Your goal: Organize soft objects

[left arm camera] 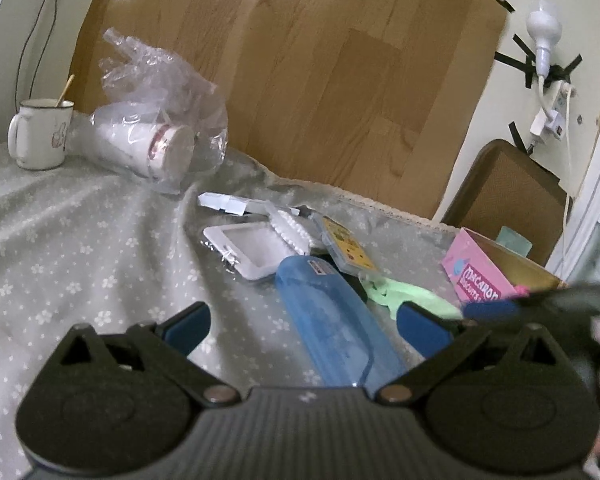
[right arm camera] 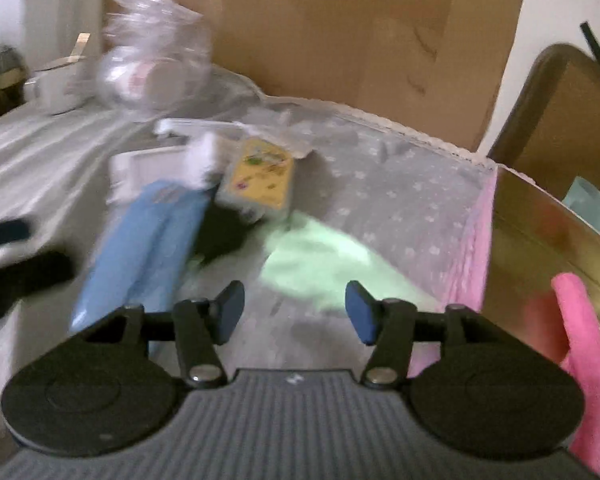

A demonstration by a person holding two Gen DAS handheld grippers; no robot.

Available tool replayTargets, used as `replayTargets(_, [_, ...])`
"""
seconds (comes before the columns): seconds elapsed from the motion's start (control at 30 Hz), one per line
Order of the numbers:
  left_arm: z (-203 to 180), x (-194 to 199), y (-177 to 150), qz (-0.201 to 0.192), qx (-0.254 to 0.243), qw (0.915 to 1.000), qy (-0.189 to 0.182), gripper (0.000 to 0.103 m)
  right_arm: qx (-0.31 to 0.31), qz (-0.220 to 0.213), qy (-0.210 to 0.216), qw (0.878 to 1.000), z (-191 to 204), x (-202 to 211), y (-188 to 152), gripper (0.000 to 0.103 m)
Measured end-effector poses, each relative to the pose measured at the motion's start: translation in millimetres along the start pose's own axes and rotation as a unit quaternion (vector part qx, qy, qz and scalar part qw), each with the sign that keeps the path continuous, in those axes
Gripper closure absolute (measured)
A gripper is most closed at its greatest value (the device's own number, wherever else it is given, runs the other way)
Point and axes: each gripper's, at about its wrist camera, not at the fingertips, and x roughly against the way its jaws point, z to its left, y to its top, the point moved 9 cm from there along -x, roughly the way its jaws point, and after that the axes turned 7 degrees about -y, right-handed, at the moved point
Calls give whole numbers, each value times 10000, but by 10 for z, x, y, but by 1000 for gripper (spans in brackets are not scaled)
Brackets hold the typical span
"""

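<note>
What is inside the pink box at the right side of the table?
The pink box is open, with a gold lining. A pink soft cloth lies inside it, against the near wall. The rest of the inside falls beyond the picture's edge, so nothing else can be confirmed.

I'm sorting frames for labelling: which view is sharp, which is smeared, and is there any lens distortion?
Left wrist view: mostly sharp, the mug and blue case crisp; only the right gripper at the right edge is smeared. Right wrist view: motion blur throughout, the green cloth and yellow box soft. Both: fisheye bending of the table edge.
</note>
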Motion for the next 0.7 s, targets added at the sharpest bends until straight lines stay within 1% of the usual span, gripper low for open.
replayTargets(0.03, [-9, -2, 1, 0, -29, 10000, -7, 0, -40, 75, -59, 9999, -5, -111, 45, 43])
replayTargets(0.1, [-19, 0, 3, -12, -62, 10000, -27, 0, -92, 252, -176, 9995, -61, -252, 85, 38])
replayTargets(0.13, [-22, 0, 5, -14, -61, 10000, -39, 0, -234, 397, -234, 9987, -99, -356, 109, 36])
replayTargets(0.2, [-13, 2, 8, -13, -49, 10000, -79, 0, -557, 630, -122, 9964, -293, -454, 29, 20])
replayTargets(0.27, [-6, 2, 14, -21, -36, 9999, -111, 0, -815, 777, 73, 9936, -347, -542, 32, 19])
replayTargets(0.33, [-1, -1, 17, -21, -9, 9999, -145, 0, -907, 753, 142, 9929, -335, -542, 28, 20])
replayTargets(0.37, [3, -4, 18, -18, 9, 9999, -160, 0, -846, 682, 227, 9938, -307, -511, 23, 31])
replayTargets(0.4, [8, -6, 19, -14, 35, 9998, -177, 0, -752, 621, 311, 9947, -285, -467, 26, 54])
replayTargets(0.43, [12, -10, 20, -10, 53, 9998, -185, 0, -667, 598, 391, 9952, -273, -434, 40, 70])
replayTargets(0.47, [15, -14, 19, -6, 69, 9998, -188, 0, -619, 633, 367, 9954, -275, -408, 43, 97])
replayTargets(0.5, [16, -16, 19, -3, 83, 9998, -188, 0, -551, 655, 340, 9957, -272, -372, 20, 97])
replayTargets(0.6, [19, -7, 18, -22, 87, 9998, -164, 0, -332, 516, 367, 9974, -225, -263, -66, 97])
replayTargets(0.63, [18, -2, 19, -32, 86, 9998, -155, 0, -287, 462, 428, 9976, -197, -222, -104, 97])
replayTargets(0.7, [20, -3, 22, -29, 92, 9999, -140, 0, -279, 384, 681, 9965, -142, -99, -187, 97])
